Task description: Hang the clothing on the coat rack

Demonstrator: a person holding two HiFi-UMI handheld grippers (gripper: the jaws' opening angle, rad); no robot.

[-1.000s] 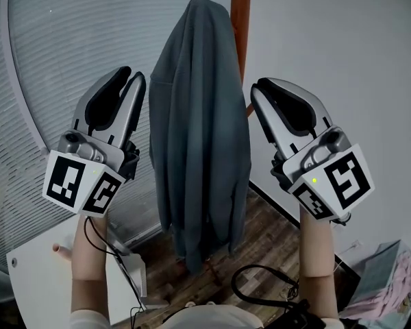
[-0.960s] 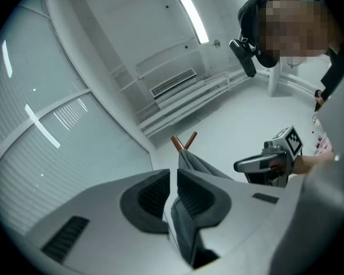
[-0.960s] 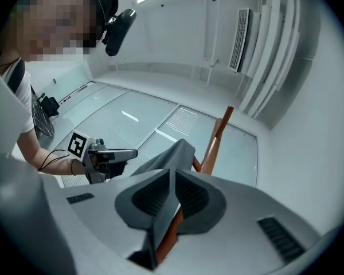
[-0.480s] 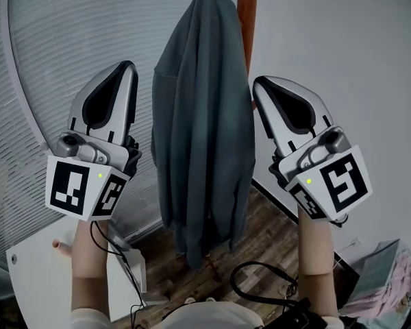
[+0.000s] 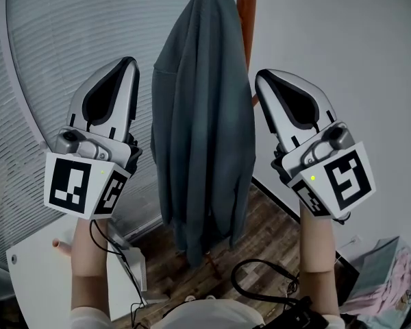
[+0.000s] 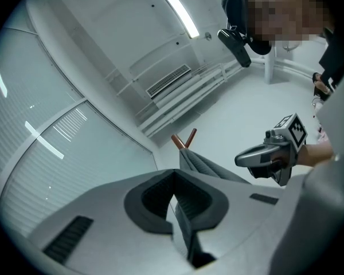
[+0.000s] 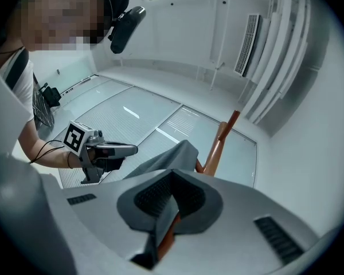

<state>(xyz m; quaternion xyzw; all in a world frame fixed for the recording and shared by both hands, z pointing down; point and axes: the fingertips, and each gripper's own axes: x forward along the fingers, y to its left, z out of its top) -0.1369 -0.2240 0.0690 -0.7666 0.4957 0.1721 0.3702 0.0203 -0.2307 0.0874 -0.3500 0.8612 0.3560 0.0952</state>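
A grey garment (image 5: 202,115) hangs draped over the top of a reddish wooden coat rack (image 5: 246,5), its folds falling straight down. My left gripper (image 5: 129,64) is raised just left of the garment, jaws shut and empty, not touching the cloth. My right gripper (image 5: 262,77) is raised just right of it, also shut with nothing held. In the left gripper view the garment (image 6: 206,166) lies beyond my closed jaws, under the rack's pegs (image 6: 183,139). The right gripper view shows the garment (image 7: 172,156) and the rack (image 7: 221,139) ahead.
Window blinds (image 5: 48,60) curve along the left and a white wall stands at the right. Below lie a white table (image 5: 34,266), a dark wooden floor (image 5: 260,225) with black cables (image 5: 260,279), and pink cloth (image 5: 390,279) at the bottom right.
The left gripper's jaws stood apart one second ago and have since closed on nothing. Both grippers have stayed about where they were, and the garment hangs as before.
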